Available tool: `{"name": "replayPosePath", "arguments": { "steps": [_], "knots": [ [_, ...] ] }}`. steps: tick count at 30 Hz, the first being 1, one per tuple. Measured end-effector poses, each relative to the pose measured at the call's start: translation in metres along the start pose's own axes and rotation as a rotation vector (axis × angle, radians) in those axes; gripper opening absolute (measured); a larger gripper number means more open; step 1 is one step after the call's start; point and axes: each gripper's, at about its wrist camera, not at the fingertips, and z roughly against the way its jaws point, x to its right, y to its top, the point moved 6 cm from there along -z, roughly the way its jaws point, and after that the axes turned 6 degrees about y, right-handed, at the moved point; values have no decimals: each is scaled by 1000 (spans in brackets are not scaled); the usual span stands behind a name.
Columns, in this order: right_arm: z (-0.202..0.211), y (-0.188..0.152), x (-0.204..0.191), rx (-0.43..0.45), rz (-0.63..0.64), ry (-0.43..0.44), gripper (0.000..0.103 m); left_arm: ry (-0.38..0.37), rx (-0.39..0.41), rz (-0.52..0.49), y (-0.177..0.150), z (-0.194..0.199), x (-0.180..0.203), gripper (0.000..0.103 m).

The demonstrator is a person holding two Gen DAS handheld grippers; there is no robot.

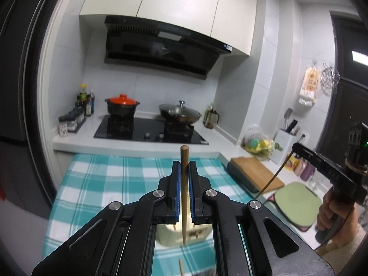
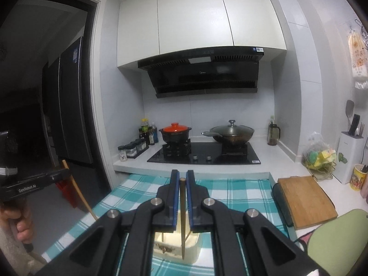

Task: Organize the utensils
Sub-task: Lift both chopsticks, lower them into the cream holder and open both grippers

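Observation:
My left gripper (image 1: 184, 163) is shut on a light wooden chopstick (image 1: 184, 197) that stands upright between its blue pads, tip down. Below that tip a cream utensil box (image 1: 170, 234) sits on the teal checked cloth (image 1: 96, 179), and another light chopstick (image 1: 181, 267) lies on the cloth nearer to me. My right gripper (image 2: 182, 172) is shut on a dark chopstick (image 2: 182, 220), also upright, above the same cream box (image 2: 177, 248). Each gripper also shows in the other's view: the right gripper (image 1: 294, 149) with its dark stick (image 1: 273, 179), the left gripper (image 2: 67, 173) with its light stick (image 2: 79, 193).
Beyond the cloth is a black hob (image 2: 202, 155) with an orange-lidded pot (image 2: 176, 132) and a lidded wok (image 2: 232, 133). To the right lie a wooden cutting board (image 2: 303, 200), a green mat (image 2: 335, 239) and a white knife block (image 2: 349, 156). A dark fridge (image 2: 69, 105) stands at the left.

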Motion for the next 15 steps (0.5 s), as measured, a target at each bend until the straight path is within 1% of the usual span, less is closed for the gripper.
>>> {"name": "replayPosePath", "arguments": {
  "steps": [4,7,10,15],
  "knots": [
    [-35,16,-3,17,11,23,6,9,-3,6,12,-42,3,5],
    [-65,13,-4,-3,16,37,6,16,-51,-2,3,-78,5,5],
    [-98,-3,-3,-65,-4,60,6,18,-135,-17,-18,-116,8,5],
    [-153,-45,4,-205,-53,98,6,28,-254,-46,-54,-162,11,5]
  ]
}}
